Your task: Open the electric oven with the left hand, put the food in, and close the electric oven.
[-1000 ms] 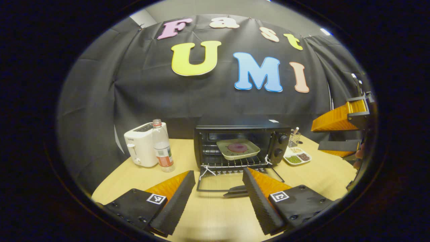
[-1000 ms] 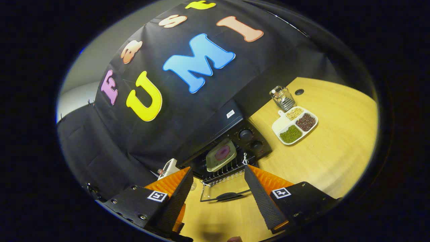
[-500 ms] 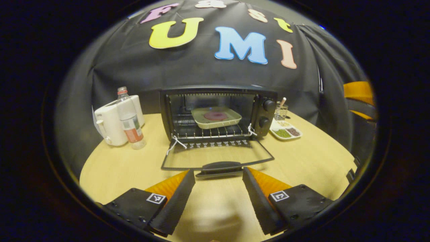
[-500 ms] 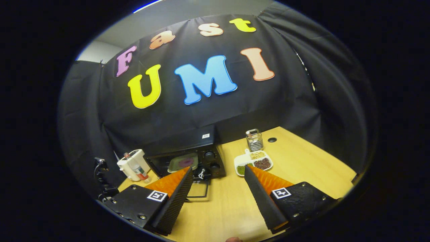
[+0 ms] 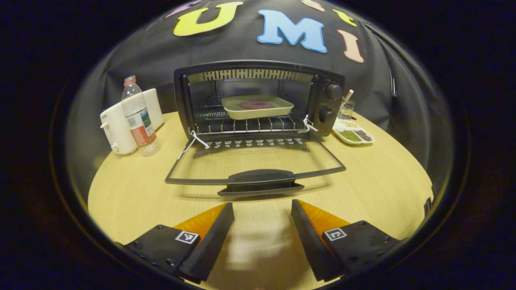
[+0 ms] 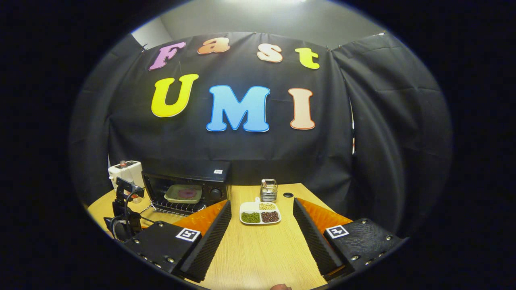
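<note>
I hold the left hand-held gripper (image 5: 262,209) released, just short of the lowered oven door (image 5: 258,177); the tray (image 5: 257,106) sits inside. My right hand-held gripper (image 6: 262,209) is released above the desk (image 6: 262,257).

A: In your left gripper view, the clear plastic bottle (image 5: 137,114) hides part of the white toaster (image 5: 117,125).

B: In your right gripper view, your left gripper's body (image 6: 123,213) covers the black oven's (image 6: 189,181) open door.
</note>
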The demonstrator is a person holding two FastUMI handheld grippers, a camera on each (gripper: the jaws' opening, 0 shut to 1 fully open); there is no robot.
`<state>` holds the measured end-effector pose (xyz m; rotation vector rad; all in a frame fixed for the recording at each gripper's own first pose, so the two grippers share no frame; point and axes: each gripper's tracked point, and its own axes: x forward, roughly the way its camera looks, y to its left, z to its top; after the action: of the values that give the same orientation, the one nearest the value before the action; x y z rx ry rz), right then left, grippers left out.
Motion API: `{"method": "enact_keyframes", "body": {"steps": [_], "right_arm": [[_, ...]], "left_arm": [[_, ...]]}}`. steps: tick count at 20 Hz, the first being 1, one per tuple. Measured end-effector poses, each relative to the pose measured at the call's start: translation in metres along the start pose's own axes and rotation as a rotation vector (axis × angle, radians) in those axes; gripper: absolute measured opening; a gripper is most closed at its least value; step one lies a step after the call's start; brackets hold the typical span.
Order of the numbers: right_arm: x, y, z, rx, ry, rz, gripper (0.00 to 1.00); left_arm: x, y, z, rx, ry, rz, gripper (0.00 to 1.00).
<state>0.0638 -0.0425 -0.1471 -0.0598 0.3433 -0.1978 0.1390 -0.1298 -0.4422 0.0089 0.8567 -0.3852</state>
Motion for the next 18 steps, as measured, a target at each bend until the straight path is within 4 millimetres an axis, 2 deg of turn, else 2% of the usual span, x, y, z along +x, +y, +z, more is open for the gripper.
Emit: {"method": "enact_keyframes", "body": {"steps": [2, 3, 5, 7, 9, 10, 11, 13, 14, 17, 18], "right_arm": [[-0.004, -0.005, 0.000, -0.002, 0.001, -0.004, 0.98], [-0.005, -0.006, -0.001, -0.004, 0.004, -0.002, 0.98], [-0.003, -0.008, -0.001, 0.000, 0.011, -0.002, 0.98], [-0.001, -0.007, 0.000, 0.005, 0.015, -0.001, 0.98], [0.002, -0.001, 0.000, 0.008, 0.019, 0.015, 0.98], [0.003, 0.003, -0.001, 0.006, 0.023, 0.026, 0.97], [0.004, 0.006, 0.000, 0.001, 0.021, 0.035, 0.97], [0.006, 0.013, 0.002, -0.003, 0.009, 0.055, 0.98], [0.005, 0.017, 0.000, -0.005, 0.007, 0.068, 0.98], [0.003, 0.031, -0.006, -0.024, 0.016, 0.109, 0.97], [0.004, 0.034, -0.007, -0.031, 0.020, 0.117, 0.97]], "left_arm": [[0.007, 0.004, 0.000, 0.004, 0.008, 0.027, 1.00], [0.012, 0.005, 0.003, 0.011, -0.003, 0.029, 0.93], [0.013, 0.005, 0.003, 0.015, 0.002, 0.048, 1.00], [0.014, 0.006, 0.005, 0.011, -0.008, 0.059, 0.97], [0.013, 0.005, 0.007, -0.009, -0.007, 0.065, 1.00], [0.012, 0.005, 0.007, -0.017, -0.004, 0.062, 0.96], [0.010, 0.005, 0.009, -0.022, -0.013, 0.057, 1.00], [0.004, 0.005, 0.016, -0.024, -0.042, 0.049, 1.00], [-0.001, 0.004, 0.021, -0.028, -0.058, 0.049, 0.96], [-0.012, 0.005, 0.042, -0.033, -0.105, 0.054, 0.96], [-0.015, 0.006, 0.048, -0.037, -0.116, 0.053, 1.00]]}}
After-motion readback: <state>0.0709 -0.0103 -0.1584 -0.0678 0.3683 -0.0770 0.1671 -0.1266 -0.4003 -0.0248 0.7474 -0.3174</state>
